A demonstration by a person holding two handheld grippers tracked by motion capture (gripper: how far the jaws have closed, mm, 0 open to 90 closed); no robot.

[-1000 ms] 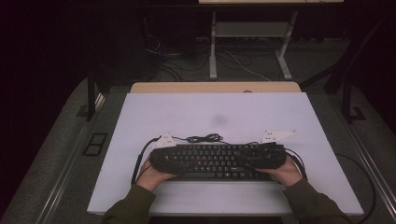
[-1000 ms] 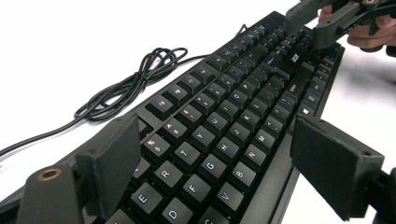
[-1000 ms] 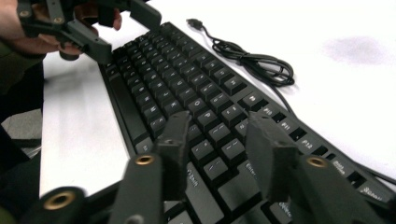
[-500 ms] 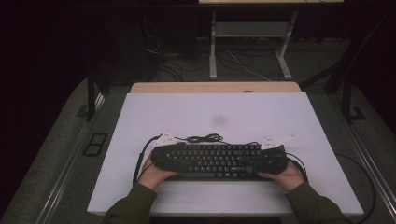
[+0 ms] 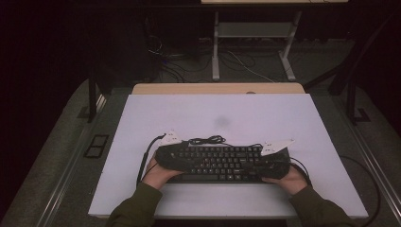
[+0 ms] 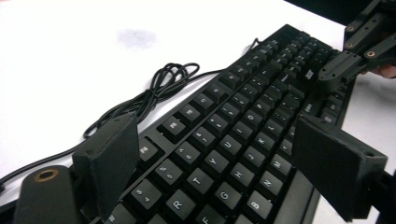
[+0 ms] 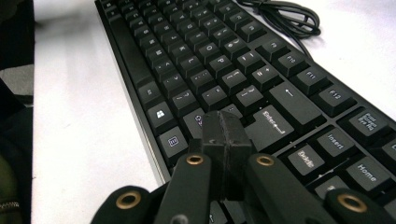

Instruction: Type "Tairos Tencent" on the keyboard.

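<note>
A dark room surrounds a white worktop (image 5: 236, 113), and a black keyboard (image 5: 222, 163) lies across its near middle, its cable (image 5: 206, 140) coiled just beyond the far edge.

The left hand-held gripper (image 6: 219, 163) stands with jaws wide apart, straddling the keyboard's left end across its depth; the pads seem to hang clear of the keys rather than press on anything. The right hand-held gripper (image 7: 224, 140) has just been closing and is now shut, with nothing between the jaws, its tip resting over the keys near Enter.

The risk, as I judge it: closed jaws pushing down could press or pop a keycap, and a one-sided push from the right could pivot the keyboard or snag the loose cable. If the left jaws close on sloped key edges, they could slip off.

Compared with a second ago, the right hand sits a little nearer on the right end, and the keyboard lies much where it did.
</note>
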